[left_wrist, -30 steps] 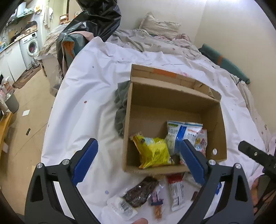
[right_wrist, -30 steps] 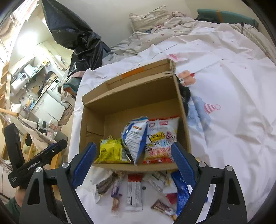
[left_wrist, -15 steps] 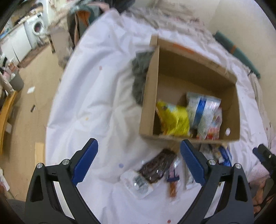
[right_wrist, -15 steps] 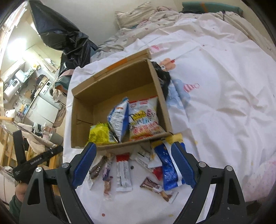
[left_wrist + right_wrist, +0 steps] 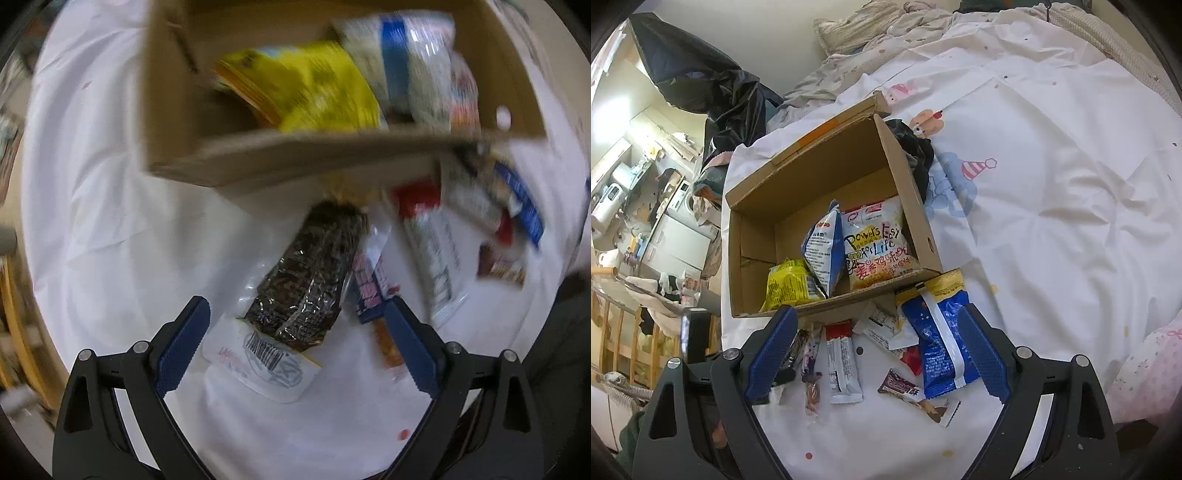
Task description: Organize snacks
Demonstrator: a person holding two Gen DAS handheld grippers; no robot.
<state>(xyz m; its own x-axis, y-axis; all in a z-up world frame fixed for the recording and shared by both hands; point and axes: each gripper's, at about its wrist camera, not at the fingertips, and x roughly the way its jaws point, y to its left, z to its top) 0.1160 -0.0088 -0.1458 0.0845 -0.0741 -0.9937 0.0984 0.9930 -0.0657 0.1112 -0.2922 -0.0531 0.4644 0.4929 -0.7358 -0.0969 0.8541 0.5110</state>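
Note:
An open cardboard box [image 5: 905, 173] lies on a white bedsheet and holds a yellow bag [image 5: 788, 284], a blue-white bag [image 5: 822, 251] and a white "Powers Easy Life" bag [image 5: 877, 247]. Several loose snacks lie in front of it: a blue packet [image 5: 938, 339], a white bar [image 5: 842, 365], a brown bar [image 5: 905, 387]. My left gripper [image 5: 295, 343] is open, low over a dark foil packet [image 5: 310, 280] lying on a white wrapper [image 5: 266, 365]. My right gripper [image 5: 877, 354] is open and empty above the loose snacks. The left wrist view is blurred.
A dark cloth [image 5: 916, 151] lies against the box's right side. A black plastic bag [image 5: 701, 81] and a pillow [image 5: 864, 26] sit at the bed's far end. The bed's left edge drops to a cluttered kitchen floor [image 5: 646, 221].
My left gripper has dropped sharply toward the loose snacks, now close over the dark foil packet. My right gripper has pulled back slightly, showing more of the snack pile. Both stay open.

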